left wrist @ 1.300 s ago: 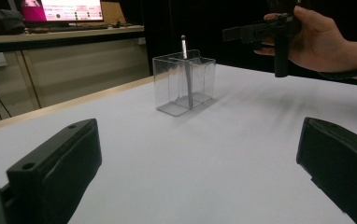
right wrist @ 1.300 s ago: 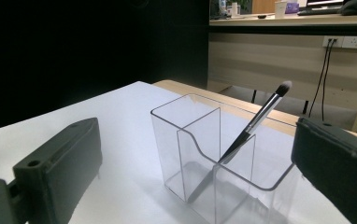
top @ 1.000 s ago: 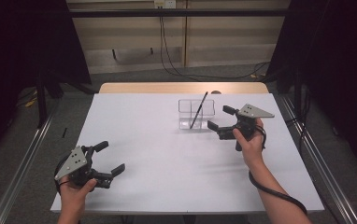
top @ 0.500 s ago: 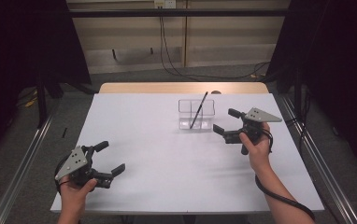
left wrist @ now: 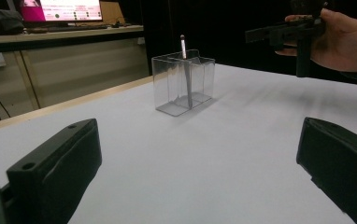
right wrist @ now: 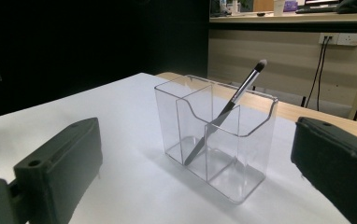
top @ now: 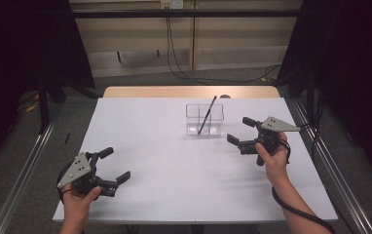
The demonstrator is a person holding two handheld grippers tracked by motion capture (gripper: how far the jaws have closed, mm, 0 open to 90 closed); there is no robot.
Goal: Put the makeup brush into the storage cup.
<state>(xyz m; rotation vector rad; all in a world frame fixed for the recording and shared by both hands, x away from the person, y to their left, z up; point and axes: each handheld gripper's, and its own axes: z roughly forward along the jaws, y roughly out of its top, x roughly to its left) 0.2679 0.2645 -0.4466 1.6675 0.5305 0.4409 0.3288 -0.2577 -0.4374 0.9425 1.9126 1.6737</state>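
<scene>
right gripper [top: 240,130], fingers wide open and empty, beside the clear organizer [top: 204,120] holding a makeup brush [top: 206,115]; best backed away level to leave the brush undisturbed.

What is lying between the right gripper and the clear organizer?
Nothing: bare white table separates the right gripper from the clear organizer, seen in both views.

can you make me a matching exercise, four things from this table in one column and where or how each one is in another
Column one:
1. brush
2. clear organizer
3. left gripper
4. right gripper

Column two:
A. near the table's front left corner, open, holding nothing
B. leaning tilted inside a compartment, bristle tip above the rim
C. standing upright near the far middle of the white table
D. just right of the organizer, open, apart from it

Pairs: 1-B, 2-C, 3-A, 4-D
</scene>
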